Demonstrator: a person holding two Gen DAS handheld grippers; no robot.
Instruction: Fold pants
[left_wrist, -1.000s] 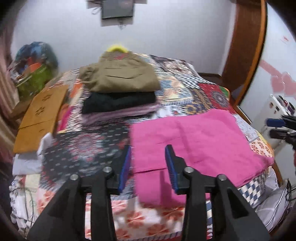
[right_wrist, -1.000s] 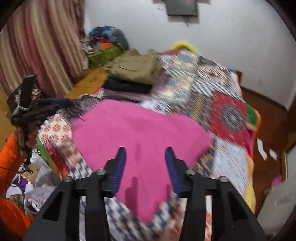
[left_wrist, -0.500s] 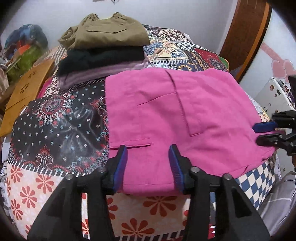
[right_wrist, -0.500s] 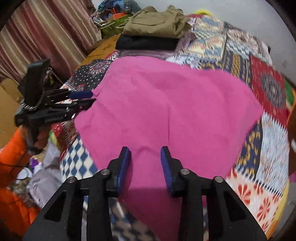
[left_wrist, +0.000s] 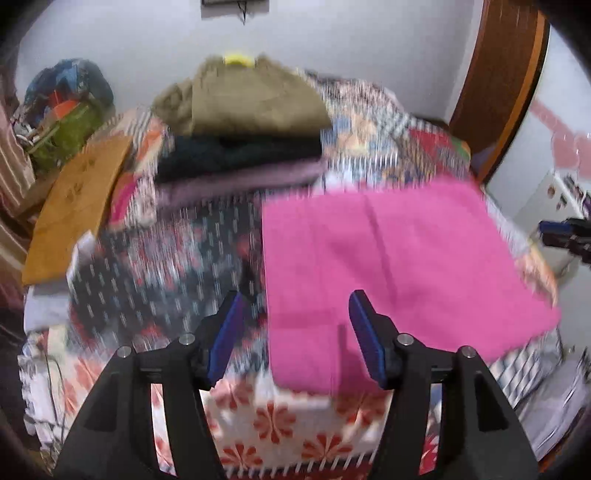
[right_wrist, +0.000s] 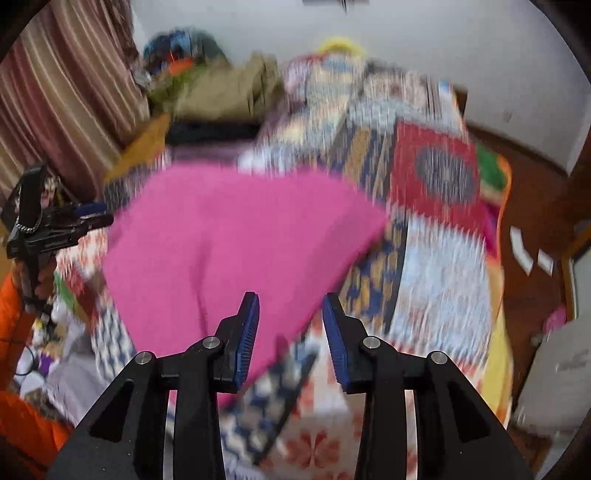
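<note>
The pink pants (left_wrist: 391, 266) lie folded flat on the patchwork bedspread (left_wrist: 162, 266), near the bed's front edge; they also show in the right wrist view (right_wrist: 229, 251). My left gripper (left_wrist: 295, 325) is open and empty, held above the bed at the pants' left front corner. My right gripper (right_wrist: 290, 328) is open and empty, held above the pants' near corner. Each gripper shows at the edge of the other's view, the right one (left_wrist: 565, 236) and the left one (right_wrist: 59, 229). Both views are motion-blurred.
A stack of folded clothes, olive (left_wrist: 251, 103) over black (left_wrist: 240, 155) over mauve, sits at the back of the bed. An orange board (left_wrist: 74, 206) lies at the bed's left. A striped curtain (right_wrist: 62, 99) hangs left. A wooden door frame (left_wrist: 506, 81) stands at the right.
Both grippers have pulled back and up from the pants, which had filled the views half a second ago. The left jaws have spread wider. The pants lie still.
</note>
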